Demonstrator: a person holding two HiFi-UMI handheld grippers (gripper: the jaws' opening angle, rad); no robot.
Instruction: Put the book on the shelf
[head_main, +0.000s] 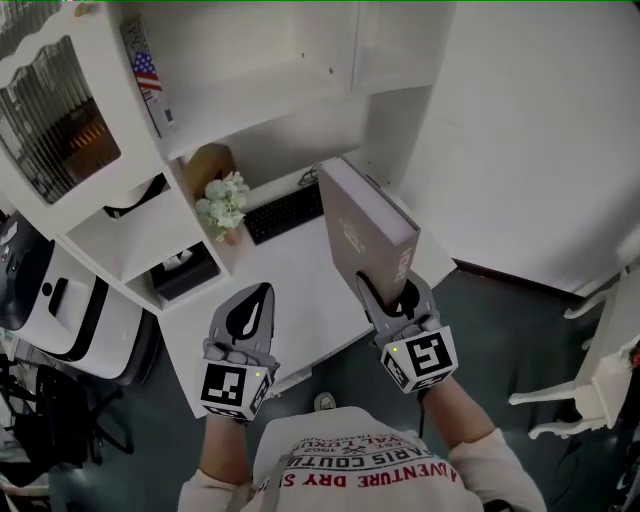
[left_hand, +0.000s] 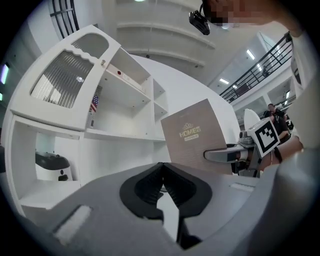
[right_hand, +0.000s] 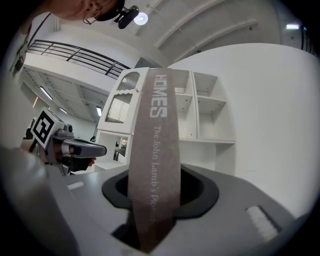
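Book (head_main: 362, 238) near keyboard (head_main: 285, 212) and flowers (head_main: 222, 201)

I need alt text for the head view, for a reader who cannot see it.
The right tongs grip a brown book by its lower end, above a white desk and in front of a white shelf. The left tongs, shut and empty, hover beside them. A keyboard and flowers sit on the desk.

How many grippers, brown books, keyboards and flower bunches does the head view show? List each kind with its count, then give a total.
grippers: 2 (left gripper, right gripper)
brown book: 1
keyboard: 1
flower bunch: 1
total: 5
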